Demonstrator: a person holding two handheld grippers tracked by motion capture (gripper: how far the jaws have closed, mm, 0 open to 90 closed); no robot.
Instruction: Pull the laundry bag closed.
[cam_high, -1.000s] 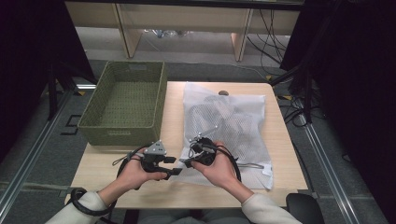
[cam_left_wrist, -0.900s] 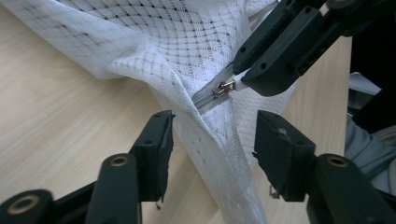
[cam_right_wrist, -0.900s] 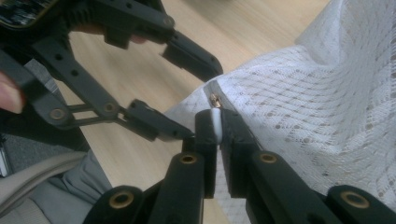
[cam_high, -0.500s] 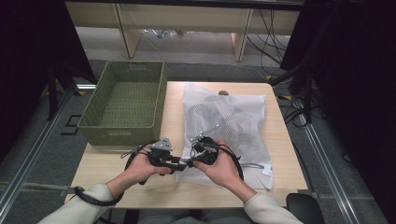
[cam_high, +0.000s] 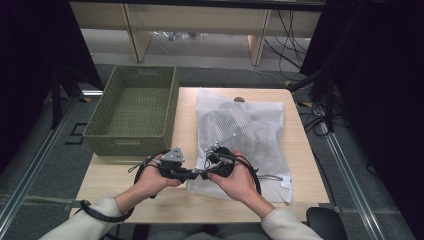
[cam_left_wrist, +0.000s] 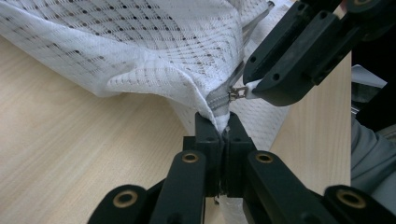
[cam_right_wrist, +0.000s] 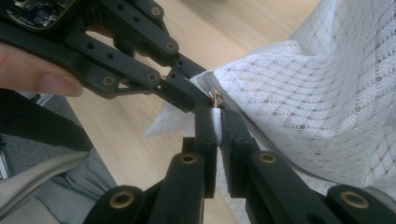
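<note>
A white mesh laundry bag (cam_high: 250, 130) with dark items inside lies flat on the wooden table (cam_high: 115, 177). Both grippers meet at its near left corner. My left gripper (cam_left_wrist: 219, 122) has just been closing and now pinches the bag's corner at the end of the grey zipper tape. My right gripper (cam_right_wrist: 215, 119) is shut on a white strip of fabric right beside the small metal zipper pull (cam_left_wrist: 238, 92). The two sets of tips nearly touch, left gripper (cam_high: 196, 173) against right gripper (cam_high: 204, 173). The corner is lifted slightly off the table.
A green woven basket (cam_high: 125, 142) stands at the table's left, just beyond my left hand. A white label sits at the bag's near right corner (cam_high: 285, 182). Bare table lies in front of the hands.
My left gripper has edged right to the bag's corner, and its jaws have closed there. The right hand and the bag have kept still.
</note>
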